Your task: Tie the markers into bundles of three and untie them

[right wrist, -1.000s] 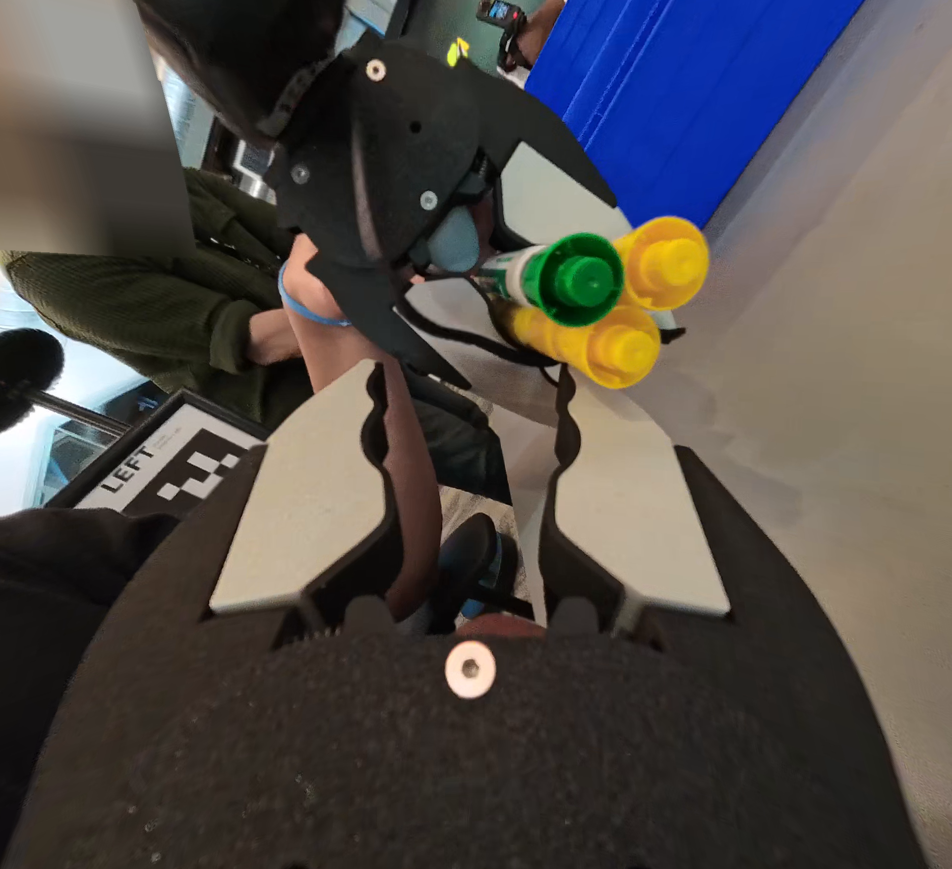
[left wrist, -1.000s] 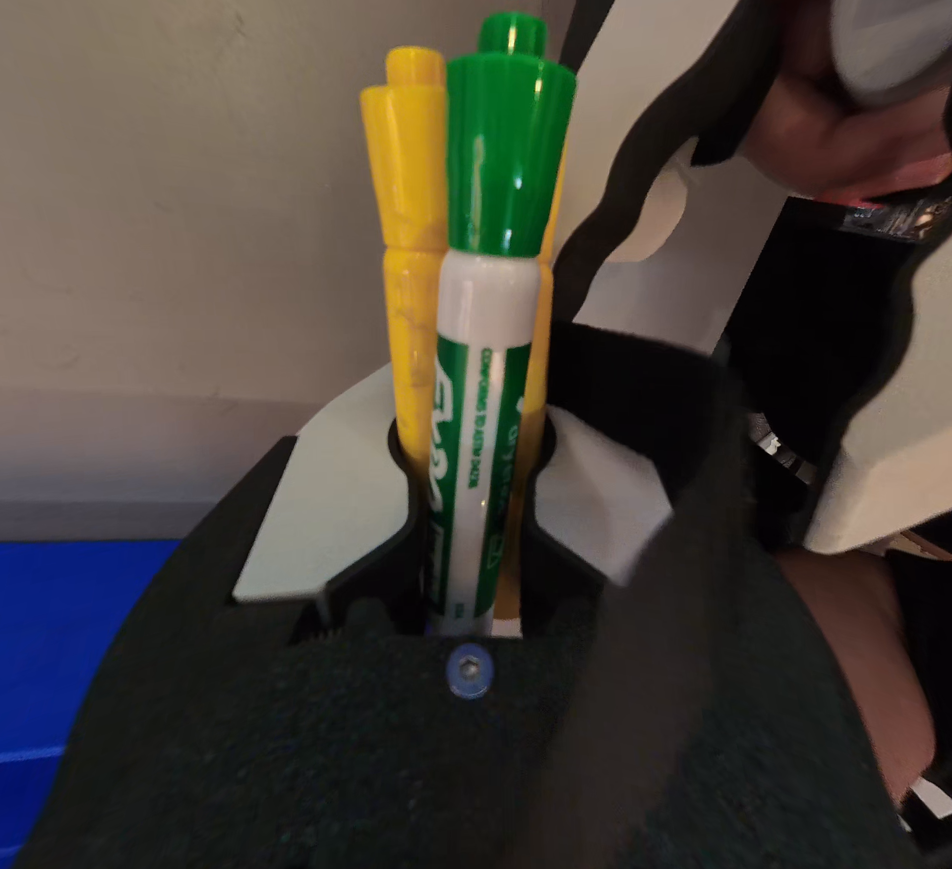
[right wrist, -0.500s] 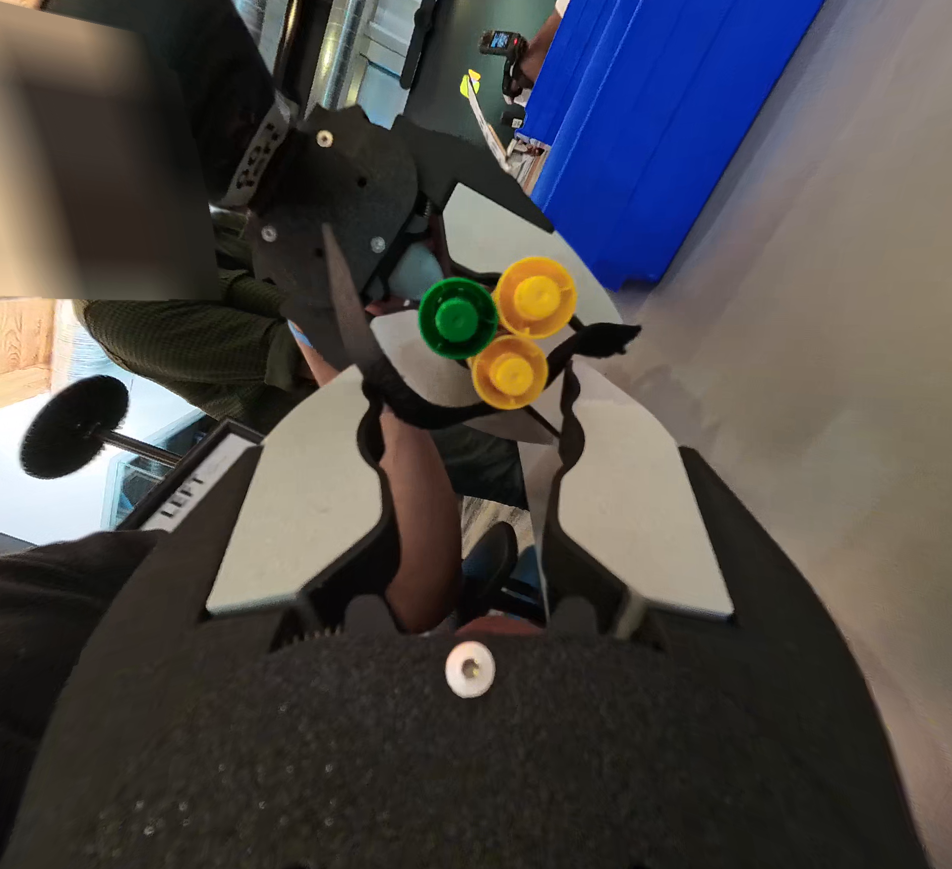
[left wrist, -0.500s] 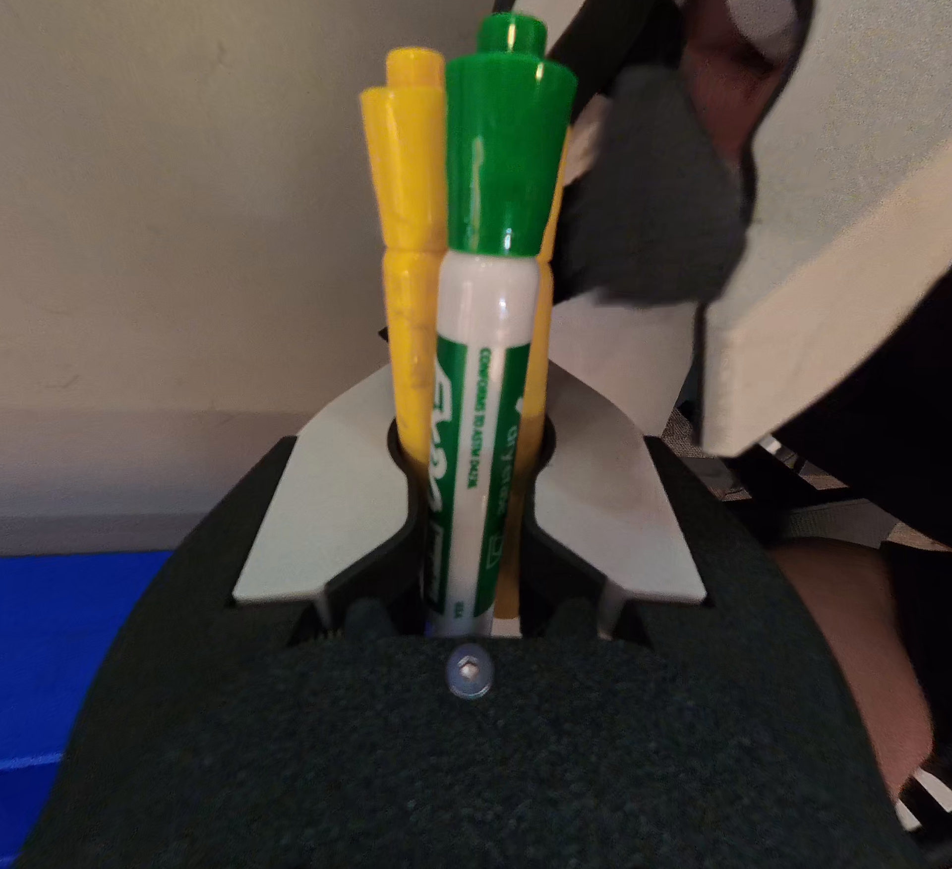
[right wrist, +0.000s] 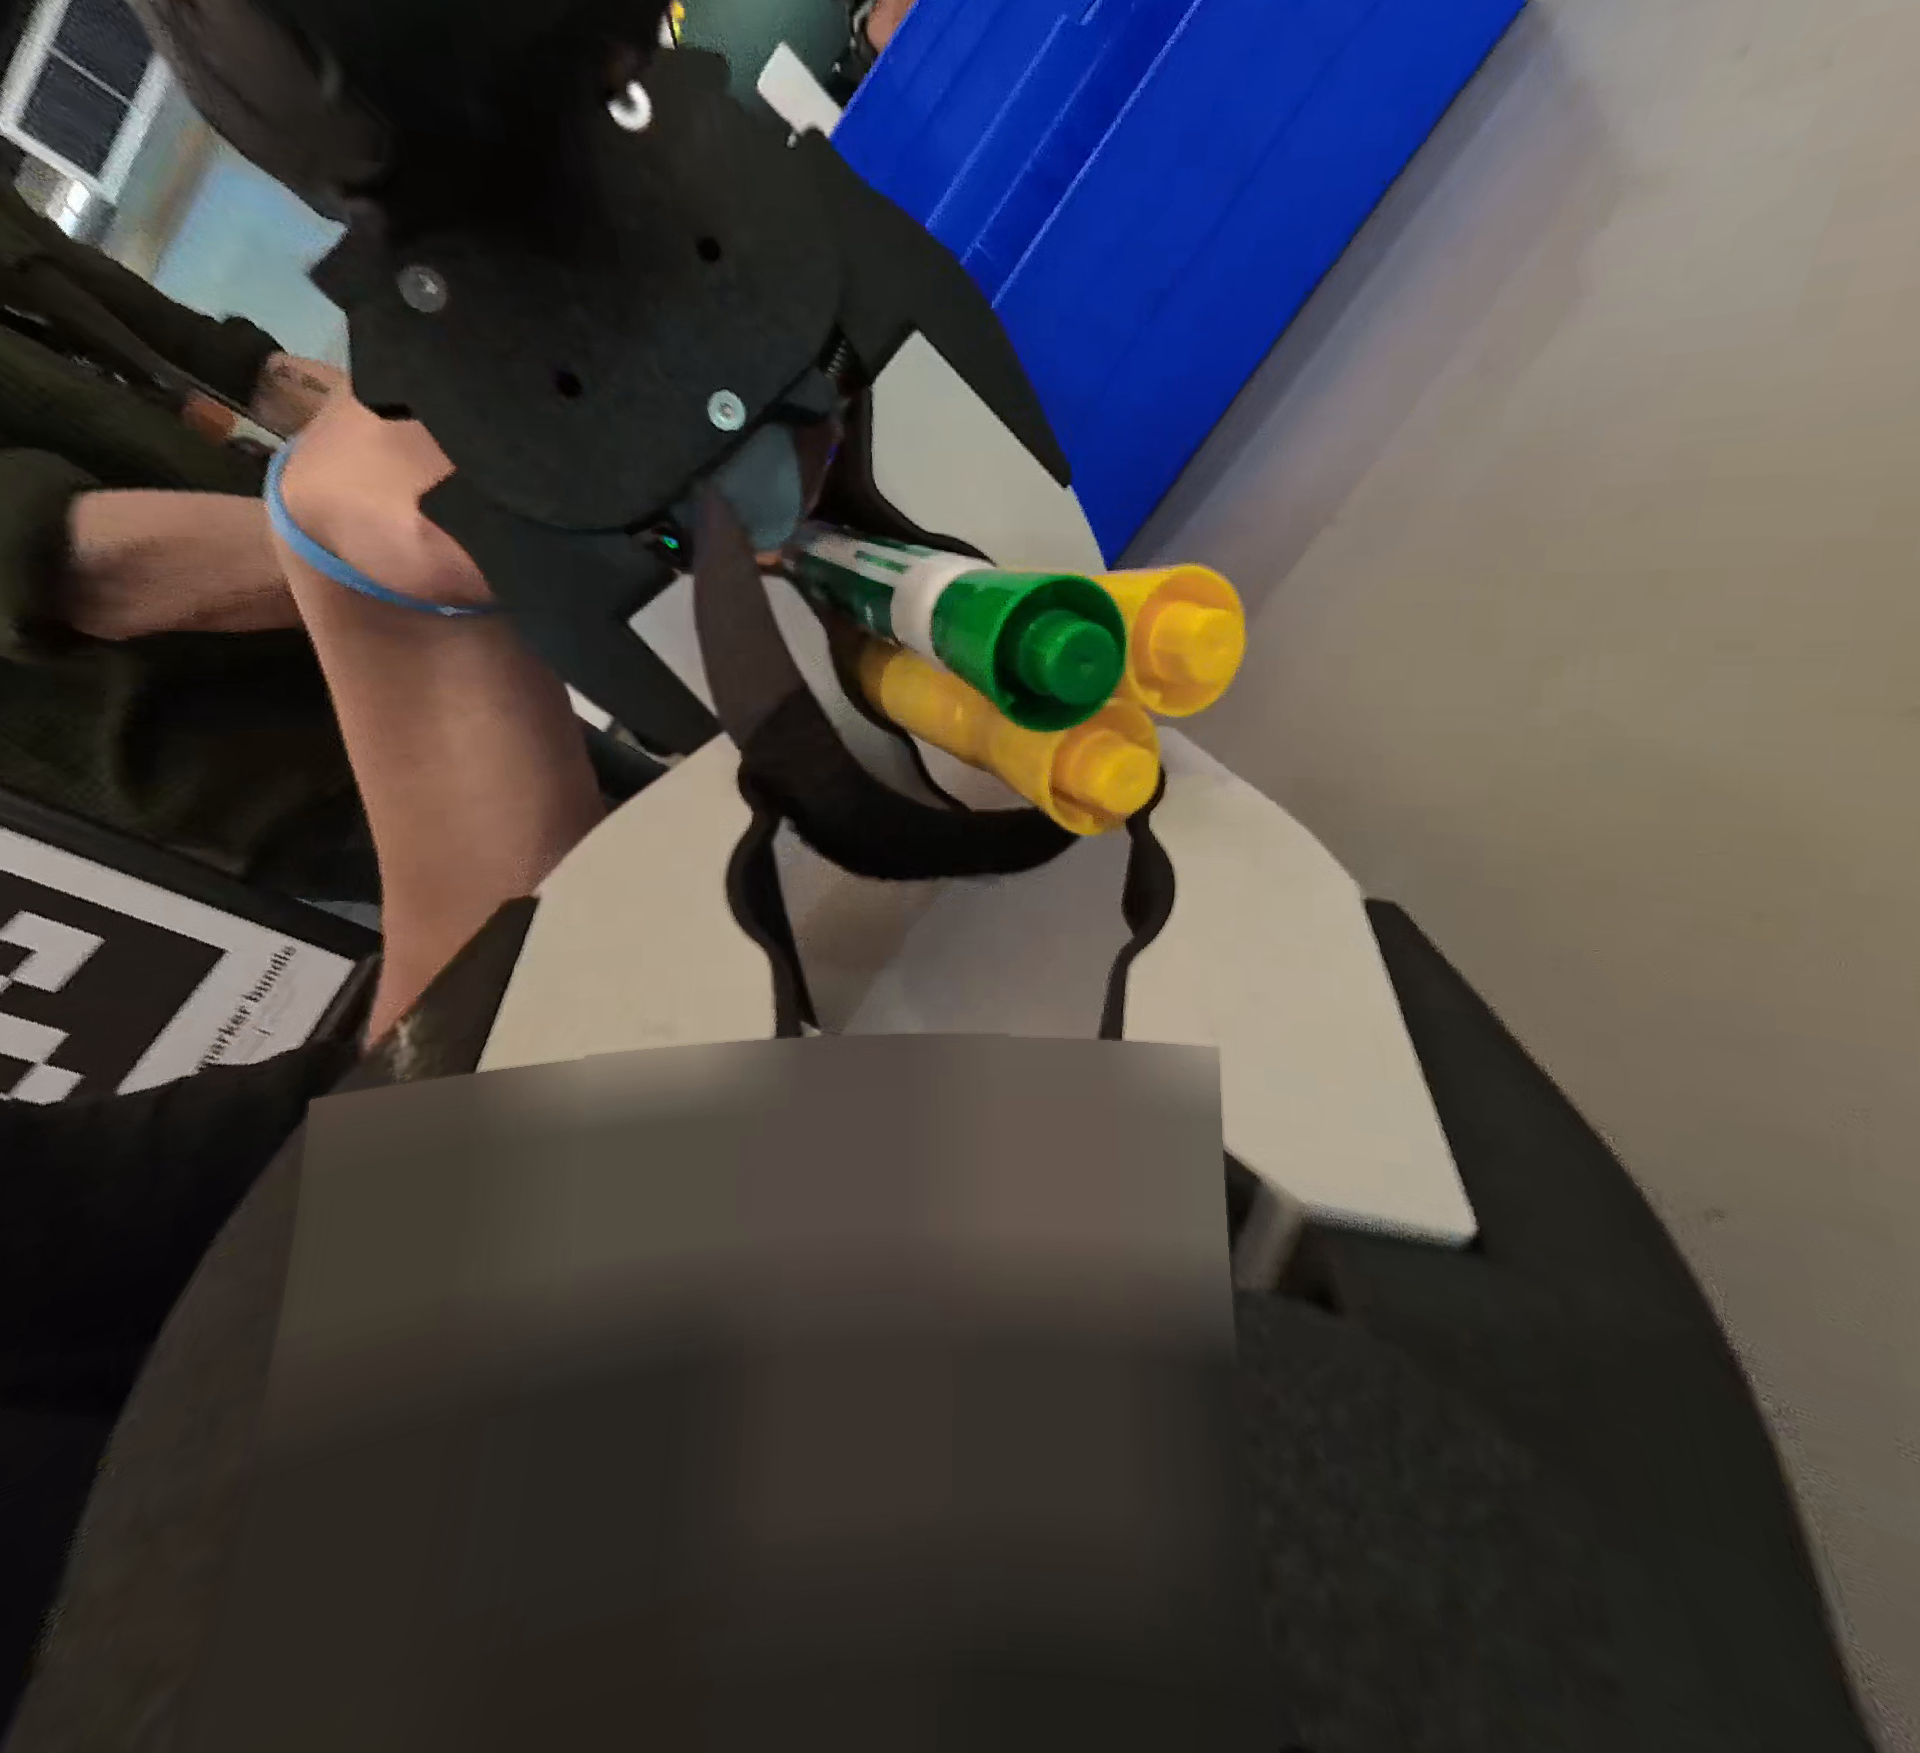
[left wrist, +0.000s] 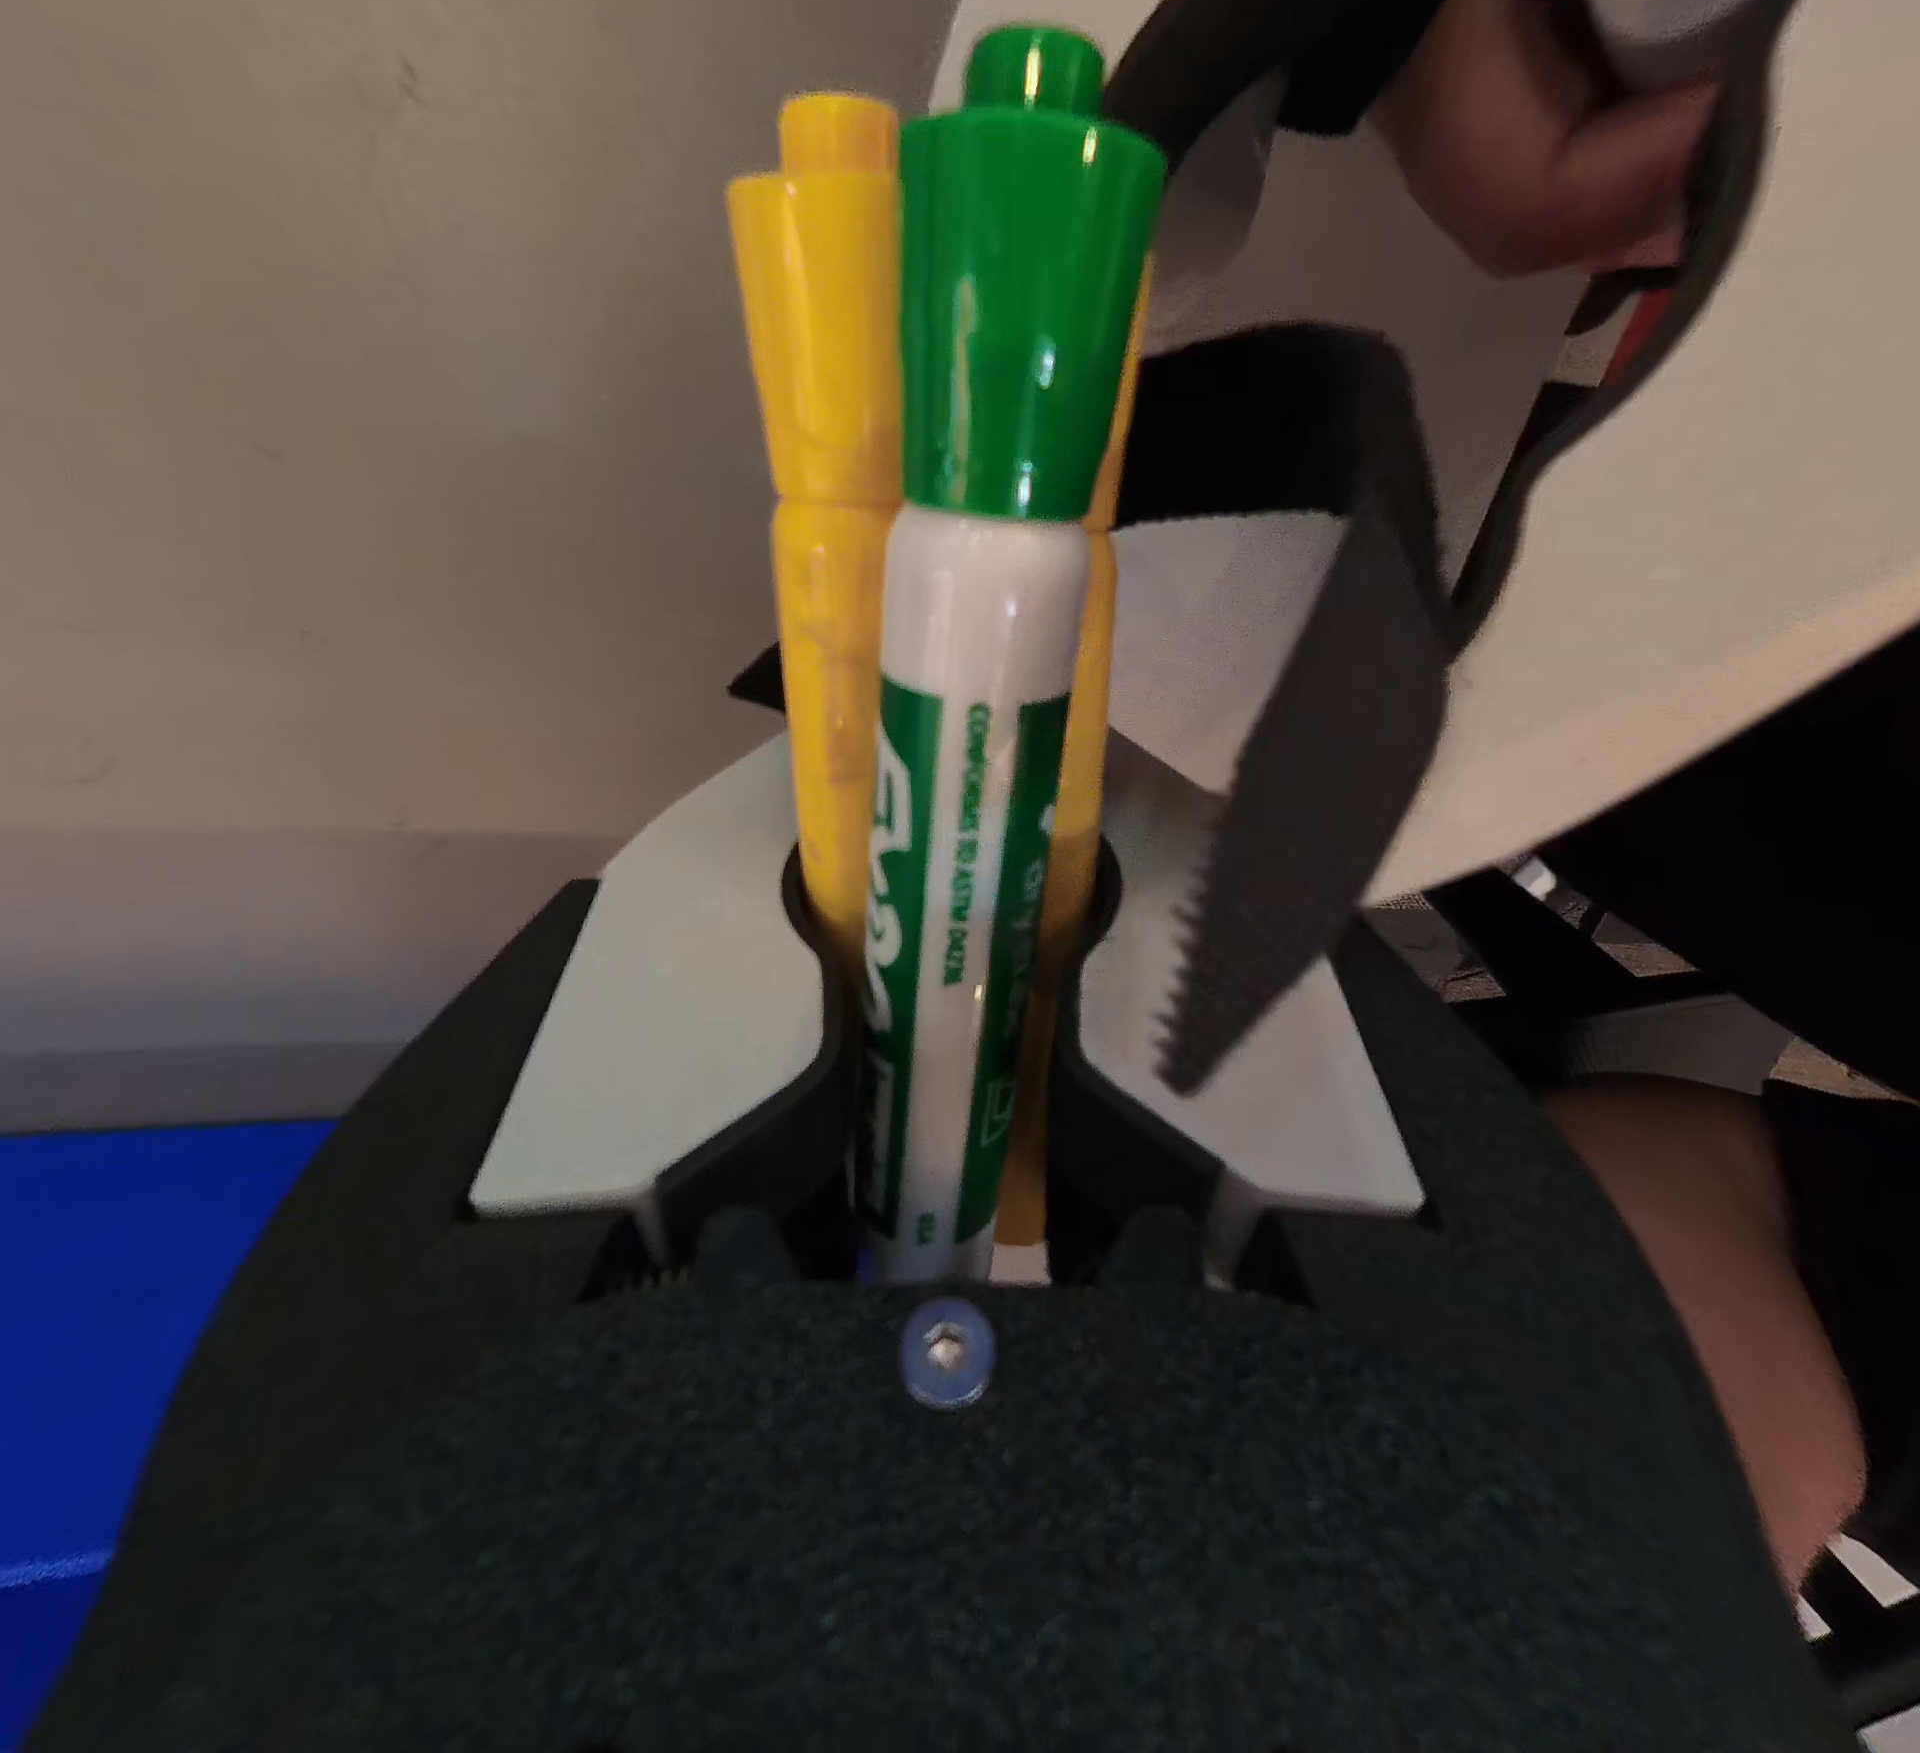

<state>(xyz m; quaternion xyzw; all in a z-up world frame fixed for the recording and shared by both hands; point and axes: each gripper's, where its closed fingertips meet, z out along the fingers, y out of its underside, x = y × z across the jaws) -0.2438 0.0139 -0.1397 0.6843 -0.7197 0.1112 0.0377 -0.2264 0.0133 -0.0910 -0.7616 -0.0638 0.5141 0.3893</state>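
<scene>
In the left wrist view, our left gripper (left wrist: 951,882) is clamped on three markers standing upright between its fingers: a green marker (left wrist: 997,623) nearest the camera, a yellow marker (left wrist: 826,477) to its left, and a second yellow marker (left wrist: 1107,623) mostly hidden behind and to the right. Their caps point away from us toward the pale desk (left wrist: 364,301) beyond. A black strap (left wrist: 1309,799) with a serrated end hangs down on the right, its tip over our right finger (left wrist: 1257,1059). Above it, large and blurred, is our right gripper (left wrist: 1382,269), with a hand (left wrist: 1579,145) behind it. A blue bin (left wrist: 135,1288) shows at the lower left.

In the right wrist view, our right gripper (right wrist: 951,841) has its fingers apart, with nothing between them. The bundle sits just past the fingertips, caps toward us: the green marker (right wrist: 1029,654) in the middle, one yellow marker (right wrist: 1184,638) to its right, the other yellow marker (right wrist: 1060,763) below. The black strap (right wrist: 831,768) loops under the bundle and lies against our left fingertip (right wrist: 758,830). Farther off, the left gripper (right wrist: 831,560) holds the marker bodies, with a hand (right wrist: 374,498) wearing a blue band (right wrist: 312,540) behind it. The blue bin (right wrist: 1195,197) stands on the grey desk (right wrist: 1610,560) at the far right. A printed black-and-white card (right wrist: 135,986) lies at the left edge.
</scene>
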